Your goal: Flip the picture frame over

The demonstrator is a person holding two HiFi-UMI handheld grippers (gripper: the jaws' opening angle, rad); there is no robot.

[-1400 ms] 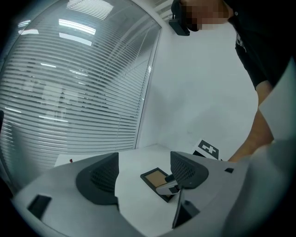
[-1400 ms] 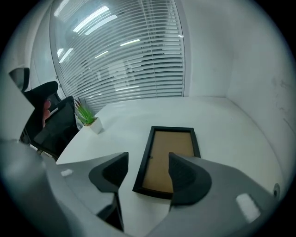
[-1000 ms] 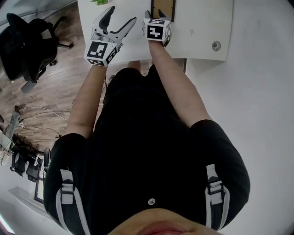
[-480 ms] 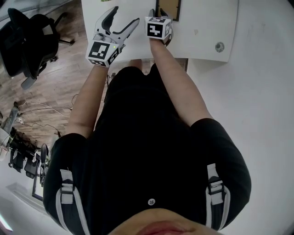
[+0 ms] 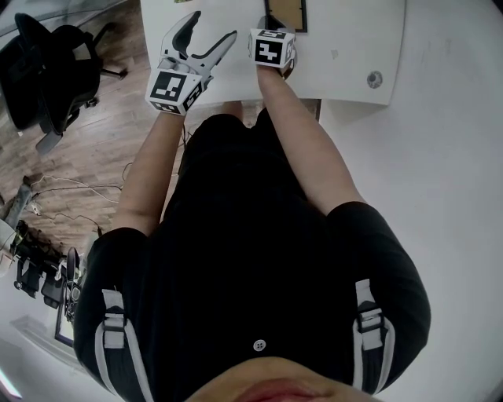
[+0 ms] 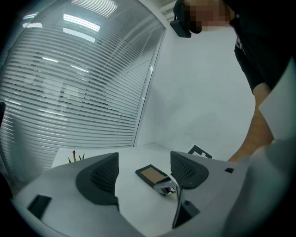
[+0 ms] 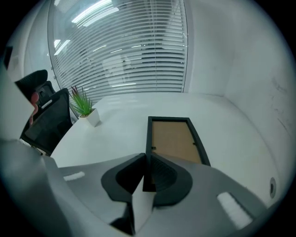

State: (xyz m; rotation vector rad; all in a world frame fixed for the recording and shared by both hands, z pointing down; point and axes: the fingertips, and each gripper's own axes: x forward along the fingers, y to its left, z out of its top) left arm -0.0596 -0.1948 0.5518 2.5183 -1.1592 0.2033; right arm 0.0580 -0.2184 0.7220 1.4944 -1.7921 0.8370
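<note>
From the head view, the picture frame [image 5: 285,14] is cut off by the top edge, and the right gripper's own marker cube covers its jaws. The right gripper view shows far more. There the frame lies lengthwise away from the camera on the white bench [image 7: 115,129], its brown backing board facing up inside a black rim.

The right gripper [image 7: 145,159] has its jaws clenched on the frame's left rim at the near corner. Whether that corner is raised off the bench is hard to say from this angle. The left gripper [image 6: 144,170] has its jaws spread wide with nothing in them. It hovers over the bench to the left of the frame, well apart from it. Its view looks across at the frame and at the right gripper's tip on the near end.

A small potted plant [image 7: 83,106] stands on the bench left of the frame, near the far edge. A round grommet [image 5: 375,79] sits at the bench's right front corner. Slatted blinds [image 7: 138,41] cover curved glass behind the bench. A black office chair [image 5: 47,71] stands on the wood floor [image 5: 102,157] to the left.
</note>
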